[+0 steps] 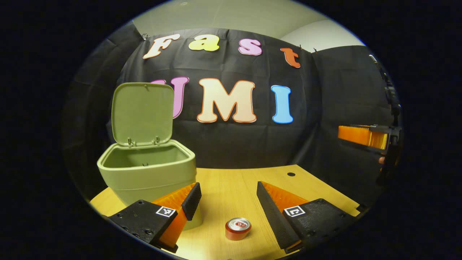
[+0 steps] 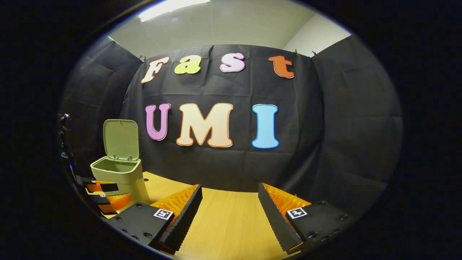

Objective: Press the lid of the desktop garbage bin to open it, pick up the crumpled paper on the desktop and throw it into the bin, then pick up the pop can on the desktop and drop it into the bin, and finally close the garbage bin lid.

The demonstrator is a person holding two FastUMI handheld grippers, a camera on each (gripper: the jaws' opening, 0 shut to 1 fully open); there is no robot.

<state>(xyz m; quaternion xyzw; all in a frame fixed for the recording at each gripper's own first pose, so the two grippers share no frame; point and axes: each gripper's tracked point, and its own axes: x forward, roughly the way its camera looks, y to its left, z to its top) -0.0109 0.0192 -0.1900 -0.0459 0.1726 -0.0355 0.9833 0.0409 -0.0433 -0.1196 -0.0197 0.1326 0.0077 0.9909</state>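
- My left gripper [image 1: 228, 202] has its jaws spread, empty, above the red aluminium pop can [image 1: 238, 228] standing near the counter's [image 1: 231, 180] front edge.
- The green plastic garbage bin [image 1: 148, 173] sits at the counter's left edge, lid [image 1: 142, 113] upright.
- My right gripper [image 2: 229, 204] has its jaws spread, holding nothing.

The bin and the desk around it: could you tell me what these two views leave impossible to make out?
- Bin bottom: in the left gripper view its front wall hides the inside, so whether the crumpled paper is in cannot be told.
- Bin's lower right corner: covered by the left gripper, one finger in front.
- Pop can: too small to read.
- Right gripper: cut off at the left gripper view's right edge.
- Desk near edge: hidden by the right gripper's fingers in its own view.
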